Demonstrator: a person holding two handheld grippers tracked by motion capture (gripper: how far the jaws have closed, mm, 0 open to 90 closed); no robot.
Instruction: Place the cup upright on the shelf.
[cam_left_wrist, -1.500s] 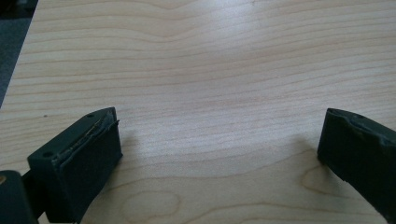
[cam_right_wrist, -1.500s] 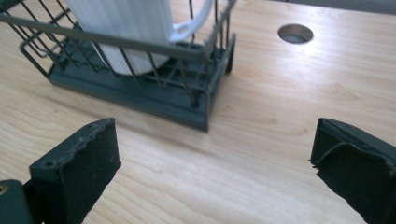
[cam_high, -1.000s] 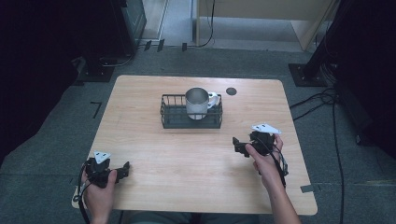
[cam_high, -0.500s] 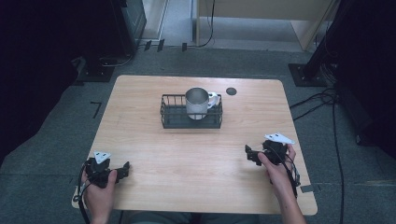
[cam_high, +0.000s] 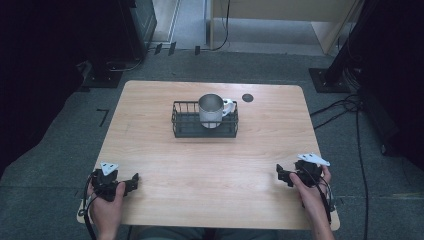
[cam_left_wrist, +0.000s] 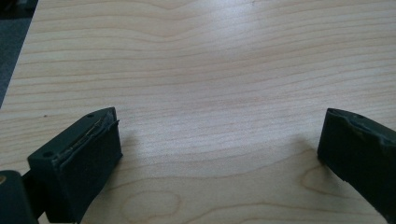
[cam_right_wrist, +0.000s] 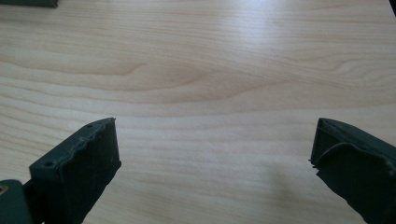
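Mug (cam_high: 211, 110) in basket (cam_high: 182, 125) shows from high; both hand-held gripper views show, seemingly, spread jaws over bare table (cam_left_wrist: 210, 70).

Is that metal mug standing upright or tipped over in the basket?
Upright. The metal mug stands in the wire basket, its round open mouth facing up and its white handle out to the side.

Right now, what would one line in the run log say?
left gripper: open, near table edge | right gripper: open, near table edge | mug: upright in wire basket | both grippers apart from basket
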